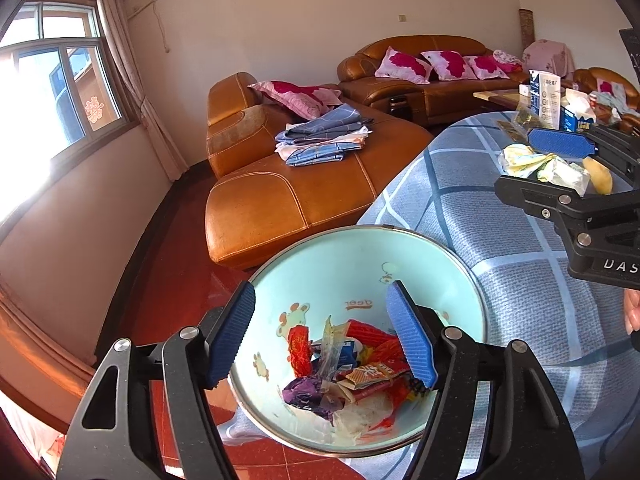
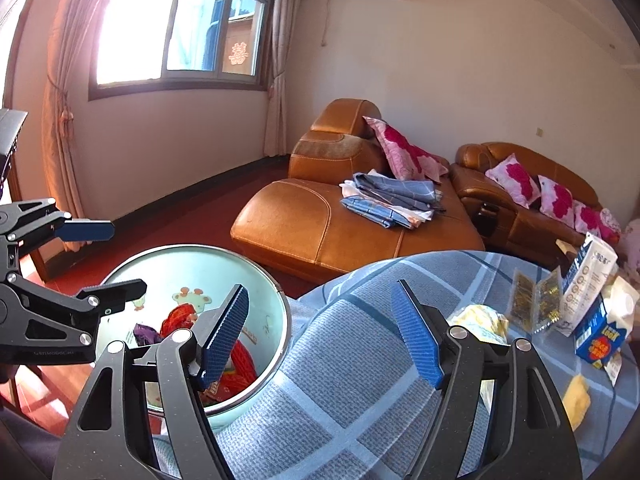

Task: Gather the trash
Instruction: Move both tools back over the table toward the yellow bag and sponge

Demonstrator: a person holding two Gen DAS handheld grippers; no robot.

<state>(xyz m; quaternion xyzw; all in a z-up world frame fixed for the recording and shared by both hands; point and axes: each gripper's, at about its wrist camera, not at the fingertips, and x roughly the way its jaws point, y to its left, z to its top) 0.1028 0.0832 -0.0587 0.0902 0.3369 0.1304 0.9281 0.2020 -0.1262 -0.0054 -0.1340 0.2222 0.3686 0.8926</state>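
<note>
Trash wrappers [image 1: 352, 364] fill the pale blue bin [image 1: 360, 248] beside my table [image 2: 360, 340]. My left tool [image 1: 320, 344] hovers above it, jaws apart and empty. My right tool [image 2: 324, 332] gapes empty too.

A round light-blue bin [image 1: 352, 264] with cartoon animals inside stands on the floor, right beside the table. It holds a heap of trash [image 1: 352, 372]: red wrappers, a purple wrapper, clear plastic and white paper. More trash still lies on the table: a crumpled yellow-white wrapper [image 2: 482, 322], a clear packet [image 2: 534, 300], a white carton [image 2: 586, 280] standing up, a blue box [image 2: 600, 338] tilted, and a yellow piece [image 2: 576, 400].
</note>
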